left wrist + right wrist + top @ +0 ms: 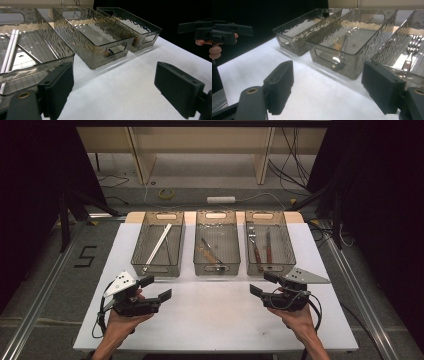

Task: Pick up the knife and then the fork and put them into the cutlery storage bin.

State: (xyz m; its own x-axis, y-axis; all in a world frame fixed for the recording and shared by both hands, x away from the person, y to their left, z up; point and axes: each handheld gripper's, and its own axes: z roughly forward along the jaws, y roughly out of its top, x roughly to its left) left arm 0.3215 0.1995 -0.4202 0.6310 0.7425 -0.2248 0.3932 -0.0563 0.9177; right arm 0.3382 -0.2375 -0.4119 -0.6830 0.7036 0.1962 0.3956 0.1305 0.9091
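While unheld, fork point(253, 241) lengthwise, tines away.

A lab or recording studio, probably: black curtains point(35, 180) hang at nine and three o'clock, loose cables point(292, 157) and a tape roll point(166, 193) lie on the grey floor at twelve, and metal rails point(42, 290) flank the white-covered table point(210, 320).
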